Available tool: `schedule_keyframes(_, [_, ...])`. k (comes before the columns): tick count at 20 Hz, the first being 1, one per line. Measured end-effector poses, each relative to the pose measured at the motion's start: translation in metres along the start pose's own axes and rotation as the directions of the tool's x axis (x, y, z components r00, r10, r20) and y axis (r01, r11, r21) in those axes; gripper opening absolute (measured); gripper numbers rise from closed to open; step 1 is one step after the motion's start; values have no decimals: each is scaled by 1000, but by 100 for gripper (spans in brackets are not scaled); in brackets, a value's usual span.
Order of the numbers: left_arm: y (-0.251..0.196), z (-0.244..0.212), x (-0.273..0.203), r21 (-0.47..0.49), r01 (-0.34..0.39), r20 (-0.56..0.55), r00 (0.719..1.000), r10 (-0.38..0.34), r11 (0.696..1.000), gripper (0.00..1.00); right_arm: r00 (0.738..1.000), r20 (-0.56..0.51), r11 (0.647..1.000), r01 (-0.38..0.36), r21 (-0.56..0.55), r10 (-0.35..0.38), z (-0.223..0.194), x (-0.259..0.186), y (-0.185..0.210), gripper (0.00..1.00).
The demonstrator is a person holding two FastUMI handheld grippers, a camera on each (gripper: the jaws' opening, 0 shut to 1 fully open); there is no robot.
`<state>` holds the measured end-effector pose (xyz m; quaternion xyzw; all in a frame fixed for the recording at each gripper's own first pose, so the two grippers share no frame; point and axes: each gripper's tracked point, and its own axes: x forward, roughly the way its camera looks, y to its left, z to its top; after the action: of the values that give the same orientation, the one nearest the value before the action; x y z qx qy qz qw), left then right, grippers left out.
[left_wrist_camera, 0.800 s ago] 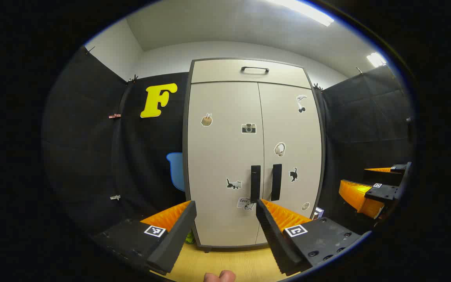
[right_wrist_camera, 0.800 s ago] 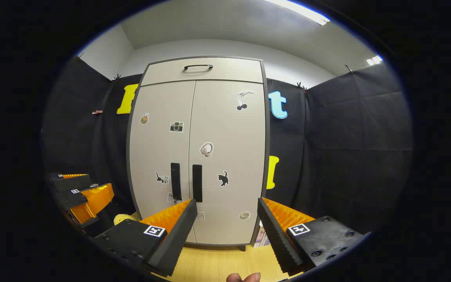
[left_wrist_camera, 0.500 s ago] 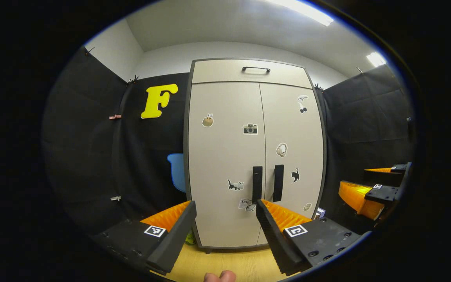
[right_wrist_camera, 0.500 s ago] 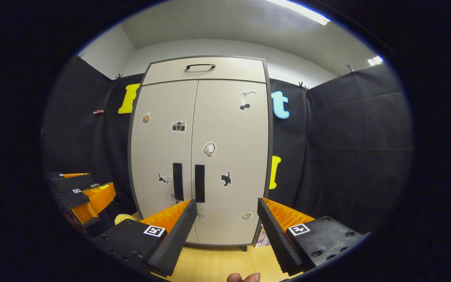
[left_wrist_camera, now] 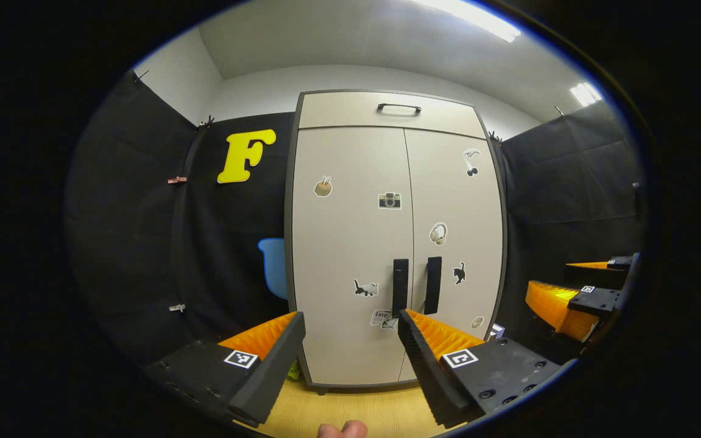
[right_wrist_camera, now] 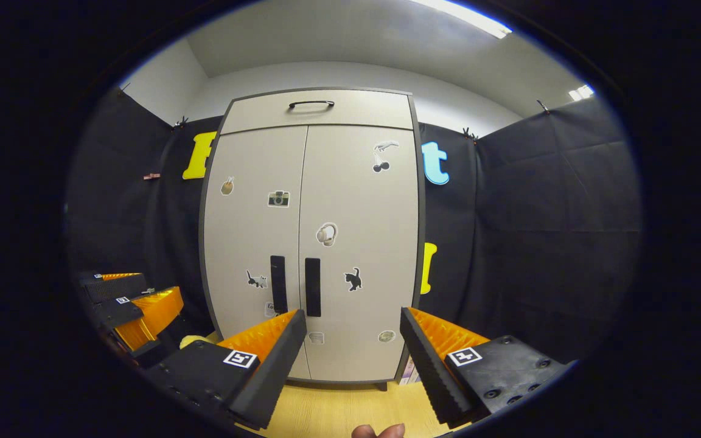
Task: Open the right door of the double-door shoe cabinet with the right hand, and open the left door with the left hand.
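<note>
A tall beige shoe cabinet (left_wrist_camera: 350, 243) (right_wrist_camera: 362, 213) with stickers stands ahead, both doors closed. Two black vertical handles sit side by side at the centre seam: the left door's handle (left_wrist_camera: 400, 286) (right_wrist_camera: 278, 284) and the right door's handle (left_wrist_camera: 432, 285) (right_wrist_camera: 313, 286). My left gripper (left_wrist_camera: 350, 316) is open, well short of the cabinet, with the left handle just above its right finger. My right gripper (right_wrist_camera: 353, 316) is open too, at a distance, the right handle above its left finger. Each gripper also shows at the side of the other's view: the right gripper (left_wrist_camera: 575, 292), the left gripper (right_wrist_camera: 128, 304).
A top drawer with a black handle (left_wrist_camera: 398, 107) (right_wrist_camera: 311, 104) sits above the doors. Black cloth walls close in on both sides. The floor (left_wrist_camera: 356, 407) is light wood. Small items lie by the cabinet's base: something yellow-green (left_wrist_camera: 294, 368) at left, a box (right_wrist_camera: 408, 368) at right.
Both views drifted slightly, with the cabinet shifting a little to the right in each. The doors stay closed and both grippers stay open.
</note>
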<state>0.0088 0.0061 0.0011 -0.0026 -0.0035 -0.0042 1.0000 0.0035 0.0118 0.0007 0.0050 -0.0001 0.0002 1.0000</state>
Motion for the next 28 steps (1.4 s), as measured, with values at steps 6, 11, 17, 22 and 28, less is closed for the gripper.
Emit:
schedule_keyframes(6, [4, -6, -1, 14, 3, -8, 1000, -3, 1000, 94, 999, -35, 999, -36, 27, 37, -3, 31, 21, 98])
schedule_keyframes(11, [17, -20, 5, 15, -1, -25, 1000, 2, 1000, 94, 999, -5, 998, -50, 29, 50, -7, 91, 45, 98])
schedule_keyframes(17, [34, -36, 16, 11, -4, -54, 999, 5, 1000, 94, 998, 8, 998, -56, -29, 56, -23, 164, 69, 98])
schedule_keyframes(22, [46, -41, 24, 3, -8, -60, 998, 8, 1000, 94, 999, -14, 999, -32, 6, 32, -41, 210, 74, 92])
schedule_keyframes(28, [53, -48, 29, 0, -11, -73, 997, 11, 1000, 94, 998, -46, 999, -29, 38, 31, -62, 245, 83, 47])
